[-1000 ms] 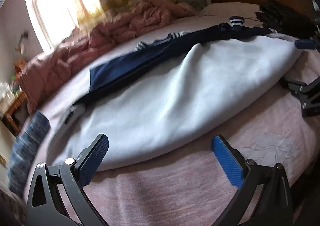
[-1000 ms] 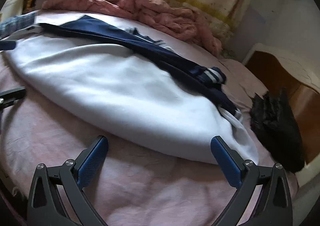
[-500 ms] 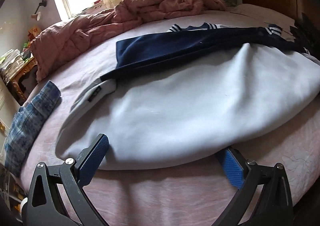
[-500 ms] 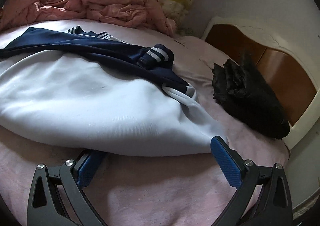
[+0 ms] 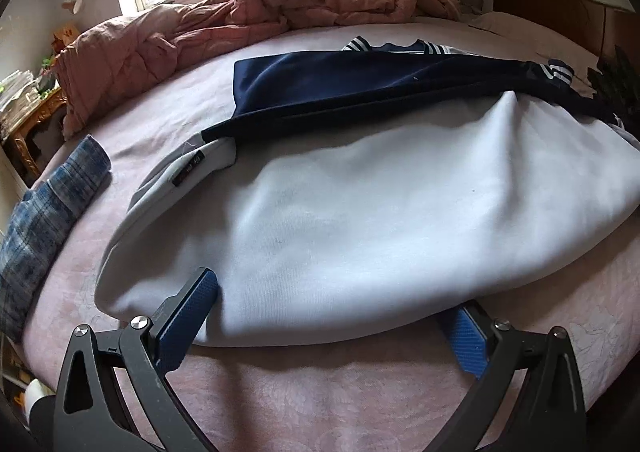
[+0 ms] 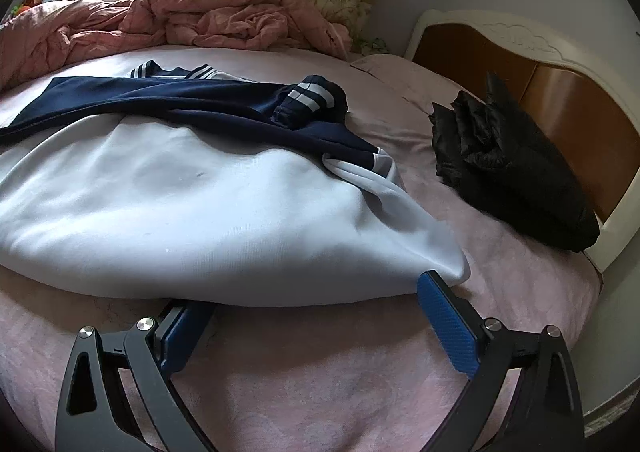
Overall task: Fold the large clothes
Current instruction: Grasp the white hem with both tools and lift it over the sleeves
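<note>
Left wrist view: my left gripper [image 5: 332, 316] is wide open at the near edge of the white and navy jacket [image 5: 360, 212] lying flat on the pink bed [image 5: 320, 404]. It looks soft, thick and floppy, so I should pinch the near hem. My right gripper [image 6: 316, 304] is open too. Both have slid closer; one finger of each now hides under the hem.
</note>
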Demonstrator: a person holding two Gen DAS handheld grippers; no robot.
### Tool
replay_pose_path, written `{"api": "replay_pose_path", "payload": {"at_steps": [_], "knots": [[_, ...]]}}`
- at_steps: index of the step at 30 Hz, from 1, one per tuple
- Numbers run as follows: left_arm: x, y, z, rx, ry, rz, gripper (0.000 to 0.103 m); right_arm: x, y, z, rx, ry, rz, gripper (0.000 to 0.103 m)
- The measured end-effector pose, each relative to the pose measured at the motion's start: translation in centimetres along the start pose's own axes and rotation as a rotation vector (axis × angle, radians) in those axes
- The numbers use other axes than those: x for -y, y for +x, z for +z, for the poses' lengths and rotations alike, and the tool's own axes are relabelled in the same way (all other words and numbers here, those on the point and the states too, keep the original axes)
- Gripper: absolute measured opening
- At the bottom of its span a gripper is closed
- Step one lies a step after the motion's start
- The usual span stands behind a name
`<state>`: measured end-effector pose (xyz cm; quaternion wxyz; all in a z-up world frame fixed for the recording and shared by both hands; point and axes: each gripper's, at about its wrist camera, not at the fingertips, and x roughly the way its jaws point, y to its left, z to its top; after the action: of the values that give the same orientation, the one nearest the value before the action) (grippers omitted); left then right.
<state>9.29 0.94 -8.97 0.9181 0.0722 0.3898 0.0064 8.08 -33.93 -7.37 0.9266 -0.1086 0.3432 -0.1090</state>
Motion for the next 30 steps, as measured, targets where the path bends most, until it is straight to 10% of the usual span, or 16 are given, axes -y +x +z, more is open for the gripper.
{"api": "replay_pose_path", "payload": {"at_steps": [13, 18, 20, 24, 30], "knots": [[-0.4, 0.4, 0.4, 0.076, -0.016, 0.104, 0.074, 0.3, 1.0, 0.5, 0.003, 0.002, -0.033, 0.098], [-0.8, 1.2, 0.6, 0.086, -0.033, 0.136, 0.072, -0.6, 1.3, 1.0, 0.018, -0.019, -0.044, 0.074], [-0.7, 0.8, 0.5, 0.104, -0.032, 0.167, 0.040, -0.9, 1.4, 0.9, 0.023, -0.016, -0.029, 0.059], [-0.4, 0.1, 0.4, 0.126, -0.008, 0.199, 0.027, -1.9, 0.8, 0.5, 0.063, -0.062, -0.041, 0.033], [-1.3, -4.3, 0.7, 0.226, -0.088, 0.154, 0.021, -0.9, -1.8, 0.5, 0.110, -0.016, 0.030, 0.023]]}}
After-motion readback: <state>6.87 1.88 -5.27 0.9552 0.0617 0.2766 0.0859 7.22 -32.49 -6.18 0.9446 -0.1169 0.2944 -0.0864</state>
